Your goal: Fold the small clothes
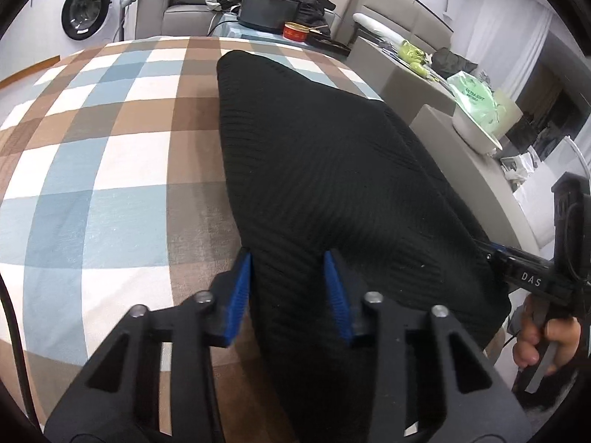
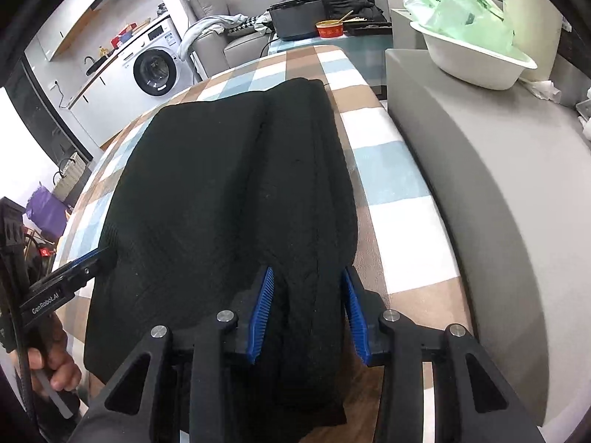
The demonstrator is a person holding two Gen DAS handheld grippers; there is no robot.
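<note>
- The left gripper (image 1: 288,291) has its blue pads spread wide, one on each side of the near left edge of the black knit (image 1: 332,170). It is not pinching yet.
- The right gripper (image 2: 308,312) is spread too, with a thick fold of the knit (image 2: 229,184) lying between its pads at 6 o'clock.
- If one side shuts and lifts before the other, I think the knit could twist and the fold would come out crooked.
- The pads might grab only the top layer. Then the bottom layer would stay on the cloth (image 1: 92,170) and bunch up.
- The near edge hangs over the table side, so a weak grip could let it slide off.
- The knit is black, ribbed and soft. It lies flat on the checked cloth, from 6 o'clock up toward 12, with one long side already folded over.
</note>
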